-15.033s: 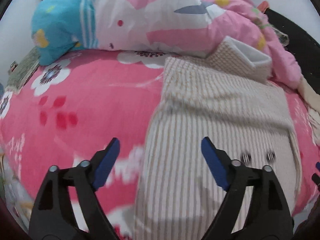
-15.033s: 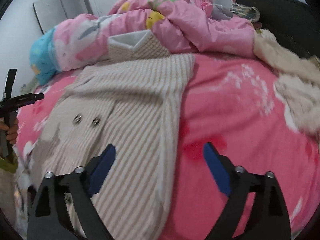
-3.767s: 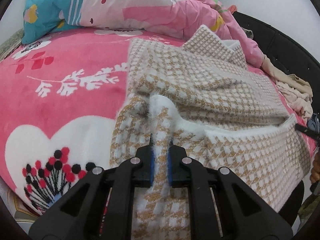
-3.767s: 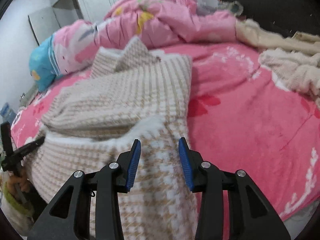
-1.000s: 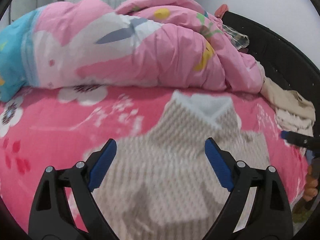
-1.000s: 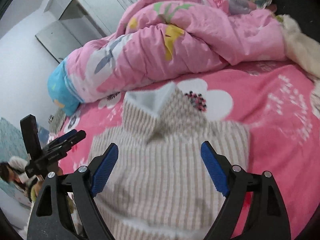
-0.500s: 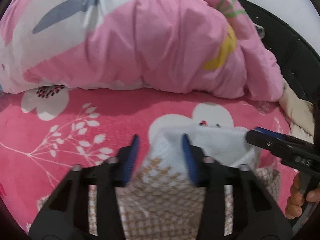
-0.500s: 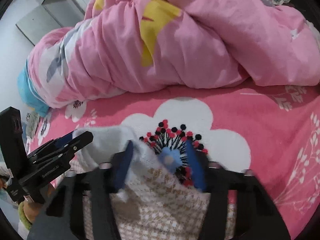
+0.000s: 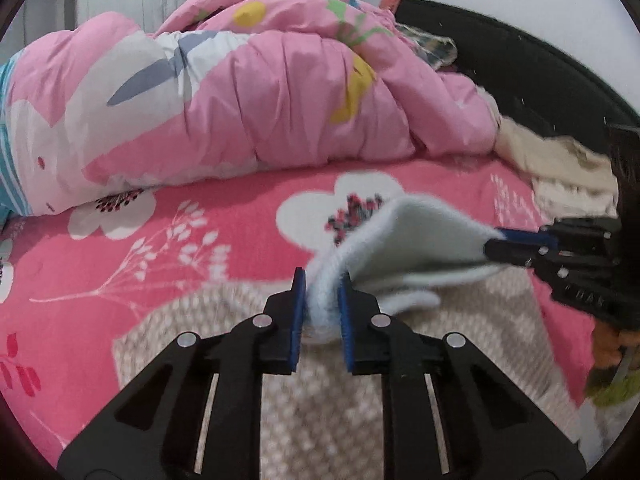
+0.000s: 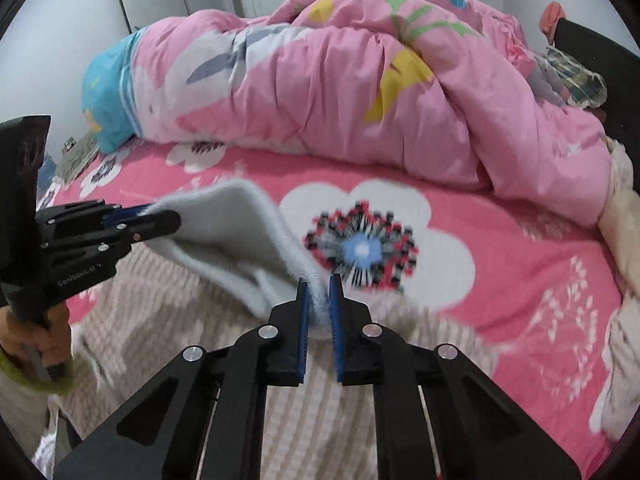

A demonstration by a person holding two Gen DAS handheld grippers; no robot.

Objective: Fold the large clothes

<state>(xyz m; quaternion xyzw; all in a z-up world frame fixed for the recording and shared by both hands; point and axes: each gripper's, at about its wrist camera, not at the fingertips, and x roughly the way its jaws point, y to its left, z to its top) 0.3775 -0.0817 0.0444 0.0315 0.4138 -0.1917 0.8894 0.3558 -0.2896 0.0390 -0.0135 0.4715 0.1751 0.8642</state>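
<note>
A beige checked garment with a white fleecy lining lies on the pink flowered bed sheet. Its white collar flap is raised off the bed and stretched between both grippers. My left gripper is closing its jaws on one end of the flap, and the blue pads press the fleece. My right gripper is shut on the other end of the collar. Each gripper also shows in the other's view: the right gripper at the right, the left gripper at the left. The garment is blurred.
A bunched pink duvet lies across the far side of the bed, with a blue pillow at its left end. Cream clothes are piled at the right by the black headboard. A hand holds the left gripper's handle.
Both grippers were wide open above the folded garment a second ago. They came forward to the collar, closed on its two ends, and the white flap now stands lifted between them.
</note>
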